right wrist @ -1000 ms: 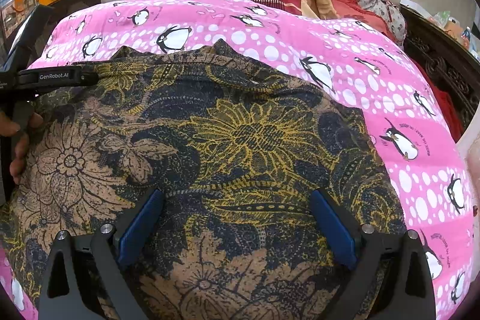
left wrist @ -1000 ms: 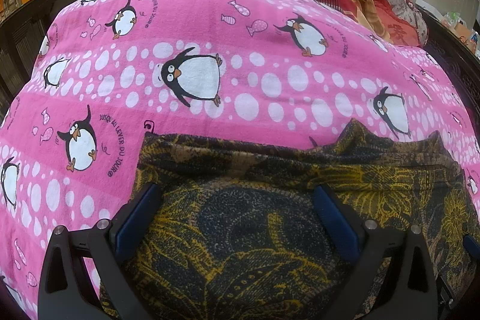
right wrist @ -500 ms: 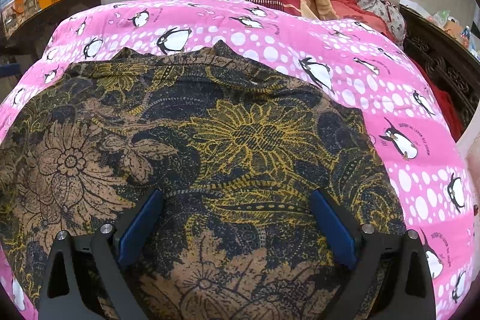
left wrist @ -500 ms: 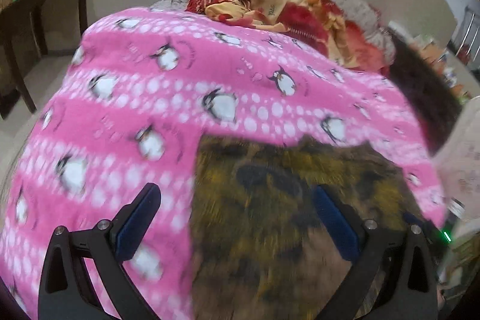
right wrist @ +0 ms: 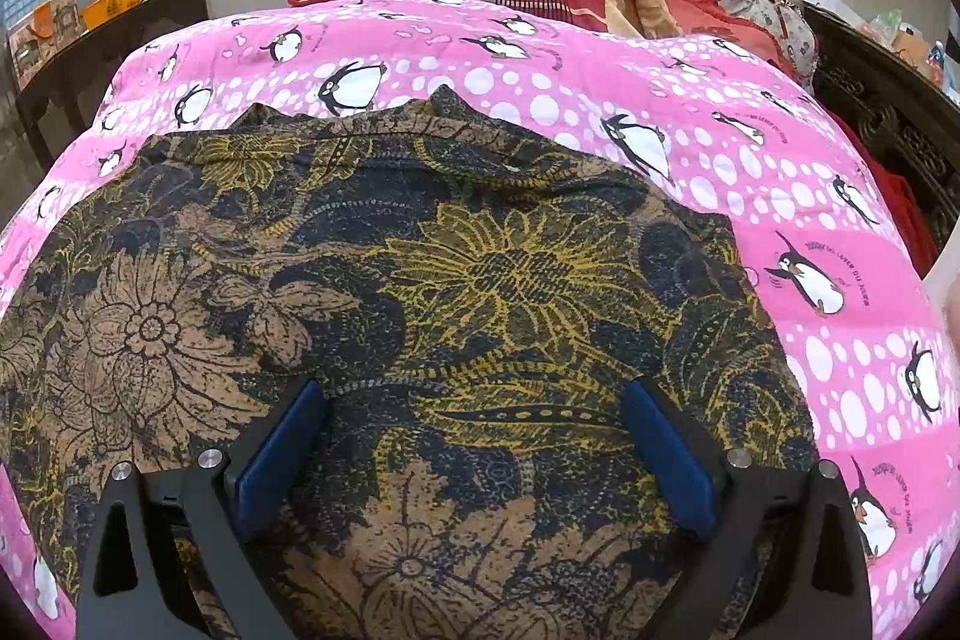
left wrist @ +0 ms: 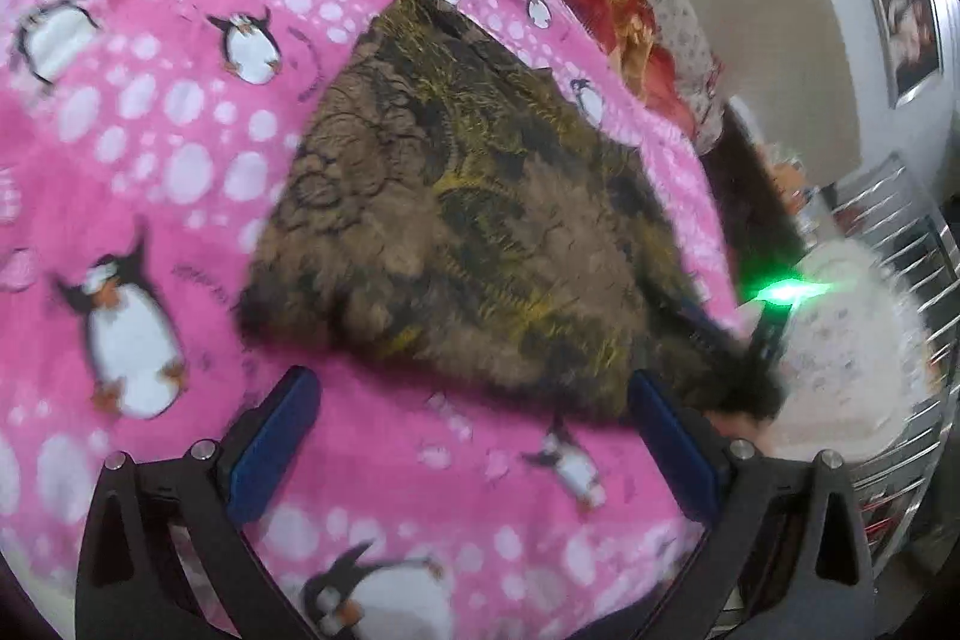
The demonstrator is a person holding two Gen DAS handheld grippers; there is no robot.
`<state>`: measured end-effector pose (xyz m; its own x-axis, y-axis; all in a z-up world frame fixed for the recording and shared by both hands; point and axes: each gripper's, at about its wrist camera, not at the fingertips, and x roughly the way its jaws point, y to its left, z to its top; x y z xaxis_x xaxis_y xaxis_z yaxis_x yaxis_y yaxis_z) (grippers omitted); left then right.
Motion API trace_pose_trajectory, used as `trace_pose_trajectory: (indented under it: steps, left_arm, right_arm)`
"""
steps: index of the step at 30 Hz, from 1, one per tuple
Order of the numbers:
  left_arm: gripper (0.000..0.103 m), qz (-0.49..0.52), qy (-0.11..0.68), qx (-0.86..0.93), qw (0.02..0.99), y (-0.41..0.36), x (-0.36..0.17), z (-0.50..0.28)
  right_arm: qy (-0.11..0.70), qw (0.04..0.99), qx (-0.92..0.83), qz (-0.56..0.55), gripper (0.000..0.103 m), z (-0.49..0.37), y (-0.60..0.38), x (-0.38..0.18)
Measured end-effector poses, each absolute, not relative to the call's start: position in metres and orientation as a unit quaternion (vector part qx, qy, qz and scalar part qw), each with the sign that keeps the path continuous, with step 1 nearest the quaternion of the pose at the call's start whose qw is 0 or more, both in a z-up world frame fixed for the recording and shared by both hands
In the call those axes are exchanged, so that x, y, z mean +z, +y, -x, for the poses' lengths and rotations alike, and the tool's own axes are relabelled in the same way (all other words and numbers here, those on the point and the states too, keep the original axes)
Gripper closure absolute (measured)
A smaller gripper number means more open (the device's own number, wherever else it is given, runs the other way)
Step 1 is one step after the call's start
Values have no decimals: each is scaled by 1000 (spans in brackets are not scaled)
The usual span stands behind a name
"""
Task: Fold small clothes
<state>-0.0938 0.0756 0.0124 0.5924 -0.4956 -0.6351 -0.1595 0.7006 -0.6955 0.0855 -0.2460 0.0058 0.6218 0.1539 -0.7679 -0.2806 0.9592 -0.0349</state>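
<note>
L tongs (left wrist: pixel 474 436) wide open, empty; R tongs (right wrist: pixel 474 436) wide open over floral garment (right wrist: pixel 420 280).

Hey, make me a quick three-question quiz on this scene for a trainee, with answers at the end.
1. True or false: the right gripper is open above the floral garment.
2. What lies under the garment? A) bare wood B) pink penguin blanket C) white towel
3. Fill in: the left gripper holds ____ between its fingers.

Key: 1 true; 2 B; 3 nothing.
</note>
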Motion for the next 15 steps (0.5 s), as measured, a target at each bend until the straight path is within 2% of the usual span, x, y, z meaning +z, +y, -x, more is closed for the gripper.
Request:
trace_pose_trajectory:
  steps: [3, 9, 12, 15]
  left_arm:
    - [1, 430, 428, -130, 784, 82, 5, 77]
    - [1, 470, 382, -98, 789, 95, 6, 68]
    - [1, 408, 381, -106, 823, 80, 16, 66]
    - [1, 461, 351, -75, 811, 102, 8, 66]
  right_arm:
    - [418, 897, 121, 76, 2, -85, -246, 6]
    - [417, 898, 122, 77, 2, -85, -246, 6]
    - [417, 898, 122, 76, 2, -85, -246, 6]
    - [416, 898, 121, 78, 2, -85, -246, 5]
